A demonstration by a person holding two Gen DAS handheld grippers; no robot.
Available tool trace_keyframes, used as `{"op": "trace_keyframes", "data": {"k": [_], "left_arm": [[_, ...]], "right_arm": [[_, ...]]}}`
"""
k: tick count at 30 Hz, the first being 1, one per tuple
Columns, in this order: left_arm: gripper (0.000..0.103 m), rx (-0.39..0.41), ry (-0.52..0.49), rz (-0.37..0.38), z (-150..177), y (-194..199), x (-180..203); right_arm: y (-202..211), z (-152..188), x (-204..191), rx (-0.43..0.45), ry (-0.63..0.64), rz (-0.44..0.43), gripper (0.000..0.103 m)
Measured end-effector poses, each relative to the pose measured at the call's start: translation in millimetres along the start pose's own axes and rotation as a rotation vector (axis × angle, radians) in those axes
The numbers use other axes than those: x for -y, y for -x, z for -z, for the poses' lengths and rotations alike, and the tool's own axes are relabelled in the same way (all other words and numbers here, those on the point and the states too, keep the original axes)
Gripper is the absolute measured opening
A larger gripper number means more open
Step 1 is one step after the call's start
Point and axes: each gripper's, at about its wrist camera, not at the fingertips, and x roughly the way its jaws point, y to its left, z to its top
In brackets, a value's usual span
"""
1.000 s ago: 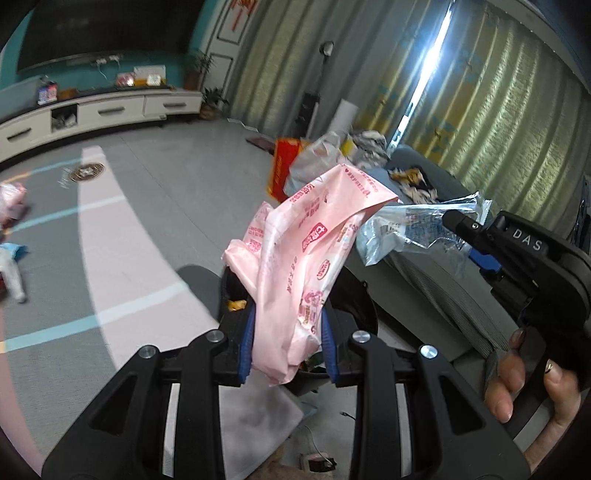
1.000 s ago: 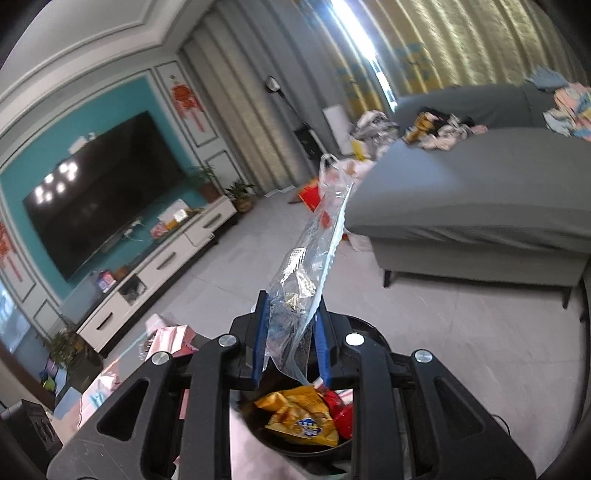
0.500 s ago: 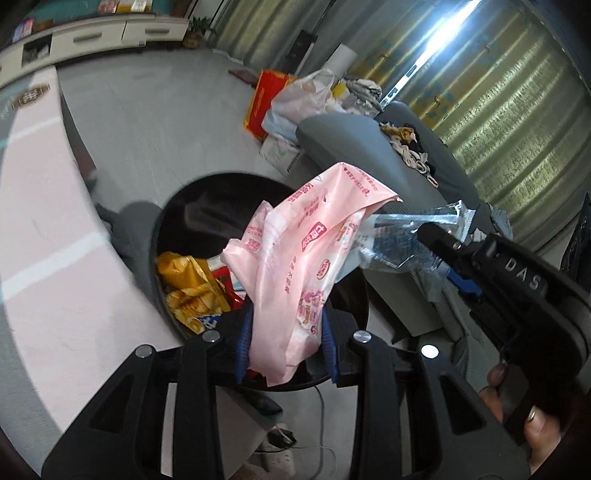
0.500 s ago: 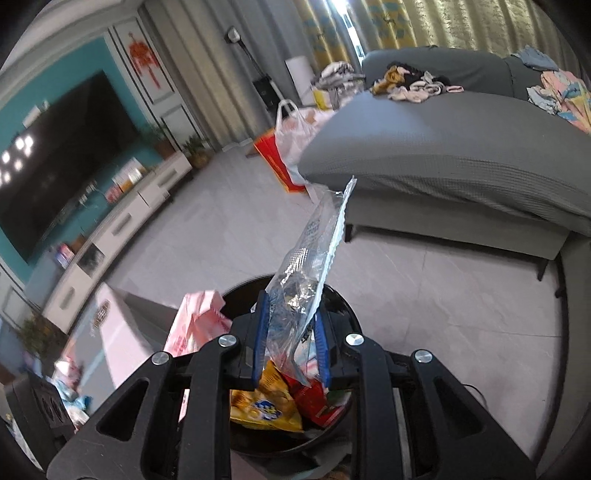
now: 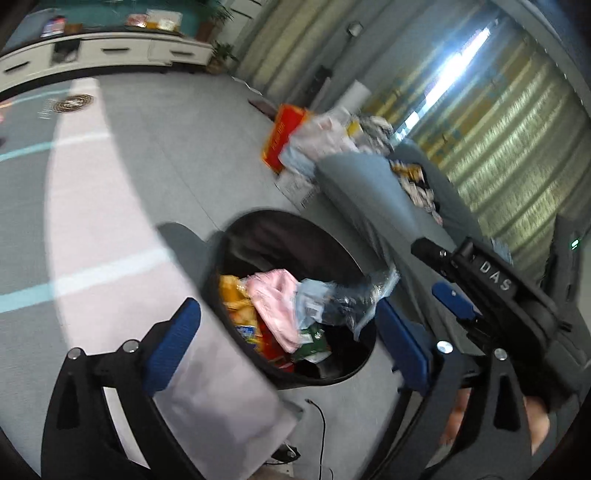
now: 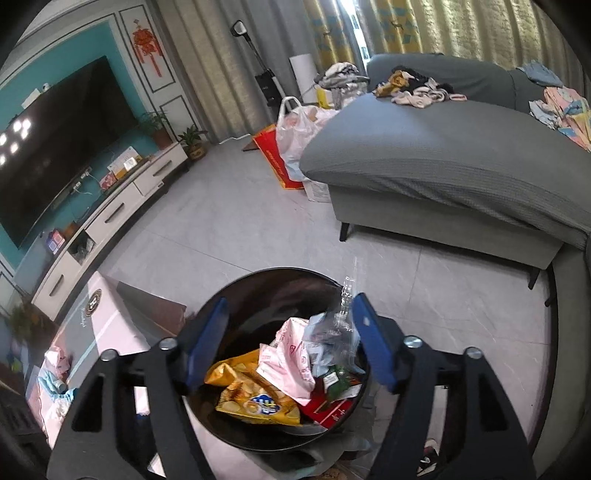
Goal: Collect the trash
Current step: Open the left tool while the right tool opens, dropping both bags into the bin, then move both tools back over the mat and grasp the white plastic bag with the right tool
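1. Nearest to us, the left gripper [image 5: 291, 339] has its blue fingers [image 5: 171, 345] spread wide and still opening, with nothing between them. The right gripper [image 6: 291, 339] is opening too; the clear wrapper [image 6: 341, 325] leans against its right finger [image 6: 371, 347], and we cannot tell whether it still clings there.
2. Just below both grippers stands the black bin [image 6: 273, 284] on the floor. Inside lie the pink bag [image 6: 291, 354], the clear wrapper beside it, a yellow chip packet [image 6: 251, 395], and red and green packets.
3. In the left wrist view, the right gripper's body, marked DAS, reaches in over the bin's rim, with a hand [image 5: 535, 421] gripping it below.
4. Beside the bin a low bench [image 5: 110, 229] carries a pale mat with white and teal stripes. A thin black cable [image 5: 317, 417] trails on the grey tiled floor [image 6: 236, 221].
5. Farther off, a grey sofa [image 6: 461, 158] holds scattered clothes; at its end sit a white plastic bag [image 6: 295, 129] and a red bag [image 6: 273, 155].
6. Farthest, a television [image 6: 62, 147] hangs on a teal wall above a white cabinet [image 6: 122, 206] with potted plants, and striped curtains [image 6: 424, 29] cover the window.
7. A second ago the left fingers pinched the pink bag and the right fingers pinched the clear wrapper, both held above the bin; now both pieces lie in the bin and both grippers sit lower over it.
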Motion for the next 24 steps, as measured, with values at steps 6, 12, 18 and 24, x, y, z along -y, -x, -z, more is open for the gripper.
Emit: {"op": "trace_keyframes", "data": {"k": [6, 12, 18, 24], "left_arm": [[0.099, 0.15, 0.134, -0.135, 2.0, 86.2, -61.6], [0.1, 0.287, 0.256, -0.346, 18.1, 190.5, -132.1], [0.1, 0.36, 0.305, -0.521, 33.4, 267.5, -181.2], [0.1, 0.419, 0.427, -0.593, 62.7, 297.0, -245.7]], "right_arm": [[11.5, 3.1, -27.5, 0.026, 0.077, -0.019, 0.08], [26.4, 10.1, -60.4, 0.056, 0.15, -0.06, 0.089], [39.6, 24.5, -105.3, 0.059, 0.239, -0.185, 0.09], [38.5, 50.5, -159.0, 0.015, 0.382, -0.29, 0.09]]}}
